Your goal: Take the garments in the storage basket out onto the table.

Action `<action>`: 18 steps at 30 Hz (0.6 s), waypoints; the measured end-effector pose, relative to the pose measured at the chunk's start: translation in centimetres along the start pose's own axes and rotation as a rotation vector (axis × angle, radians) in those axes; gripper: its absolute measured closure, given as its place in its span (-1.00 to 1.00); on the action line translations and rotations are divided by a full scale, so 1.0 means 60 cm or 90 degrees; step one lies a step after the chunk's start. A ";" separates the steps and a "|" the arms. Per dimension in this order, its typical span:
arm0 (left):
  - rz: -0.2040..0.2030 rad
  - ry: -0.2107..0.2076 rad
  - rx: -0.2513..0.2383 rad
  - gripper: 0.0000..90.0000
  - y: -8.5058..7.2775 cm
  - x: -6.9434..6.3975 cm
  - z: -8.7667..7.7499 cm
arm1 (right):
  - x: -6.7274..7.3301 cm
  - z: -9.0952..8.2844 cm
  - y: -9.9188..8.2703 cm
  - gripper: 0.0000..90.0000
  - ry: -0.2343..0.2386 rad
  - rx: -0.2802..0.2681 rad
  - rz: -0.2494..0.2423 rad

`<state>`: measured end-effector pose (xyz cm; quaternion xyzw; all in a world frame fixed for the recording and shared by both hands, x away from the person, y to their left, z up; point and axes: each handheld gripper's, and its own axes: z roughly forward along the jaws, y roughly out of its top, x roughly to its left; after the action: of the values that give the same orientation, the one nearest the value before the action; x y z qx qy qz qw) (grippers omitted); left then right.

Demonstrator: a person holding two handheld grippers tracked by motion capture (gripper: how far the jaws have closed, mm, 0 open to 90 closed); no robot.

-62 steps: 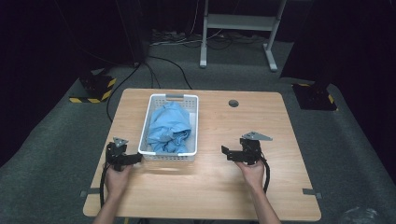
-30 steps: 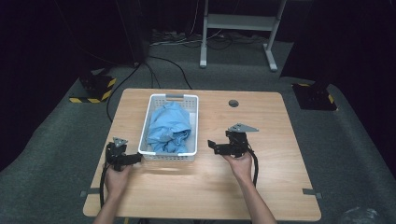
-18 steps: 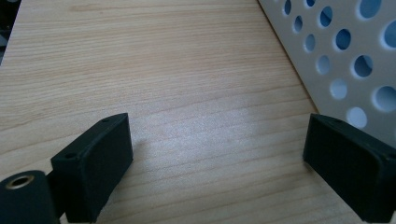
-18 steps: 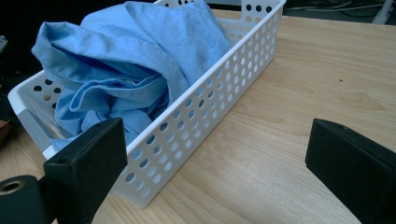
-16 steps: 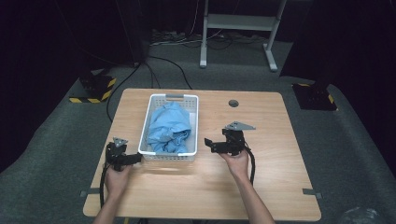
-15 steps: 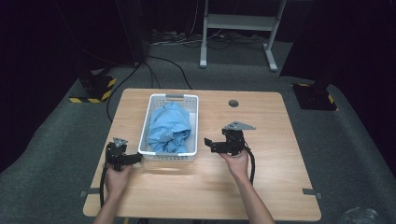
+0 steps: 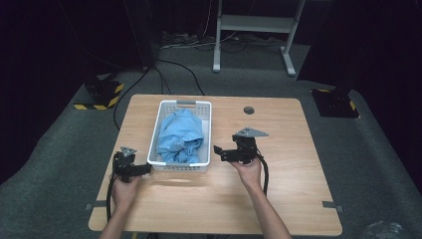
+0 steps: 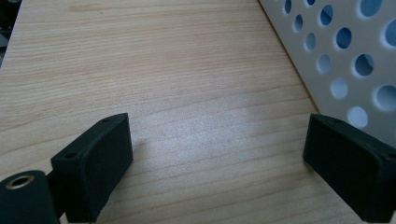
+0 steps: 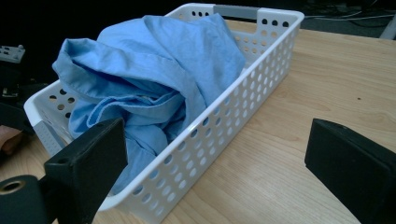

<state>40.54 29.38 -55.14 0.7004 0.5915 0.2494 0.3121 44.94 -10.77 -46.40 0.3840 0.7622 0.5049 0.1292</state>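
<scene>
A white perforated basket [image 7: 205, 133] stands on the wooden table [image 7: 288, 189] and holds a crumpled light blue garment [image 7: 179, 137]. My left gripper [image 7: 145, 169] rests low at the basket's near left corner, open, jaws wide over bare wood [image 8: 205, 121], with the basket wall [image 8: 345, 60] beside its right jaw. My right gripper [image 7: 219, 152] hovers just right of the basket, open with nothing between its jaws, pointing at the basket [image 9: 243, 116] and the blue garment [image 9: 154, 79] piled above the rim.
A round hole [image 7: 249, 110] lies in the table behind my right gripper. The table's right half and front are bare wood. Cables, a metal stand [image 7: 254, 30] and dark floor surround the table. The left hand and gripper [image 9: 11, 93] are seen past the basket.
My right gripper has moved left toward the basket and now sits close to its right wall. The left gripper has stayed put.
</scene>
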 end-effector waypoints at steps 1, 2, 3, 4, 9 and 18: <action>0.000 0.000 0.000 -0.81 0.000 0.000 0.000 | 0.002 0.002 0.001 -0.88 0.002 0.001 -0.003; 0.000 0.000 0.000 -0.81 0.000 0.000 0.000 | 0.003 0.003 0.003 -0.88 0.003 0.001 -0.004; 0.000 0.000 0.000 -0.81 0.000 0.000 0.000 | 0.005 0.005 0.004 -0.88 0.005 0.001 -0.005; 0.000 -0.001 0.000 -0.81 0.000 0.000 0.000 | 0.007 0.007 0.006 -0.88 0.007 -0.001 -0.007; -0.001 -0.001 0.000 -0.81 0.000 0.000 0.000 | 0.014 0.011 0.011 -0.87 0.013 -0.003 -0.012; -0.003 -0.003 -0.001 -0.81 0.000 0.001 0.000 | 0.026 0.025 0.020 -0.87 0.028 0.000 -0.019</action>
<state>40.52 29.45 -55.14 0.6994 0.5920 0.2477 0.3148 45.31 -8.39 -45.75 0.3613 0.7705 0.5112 0.1202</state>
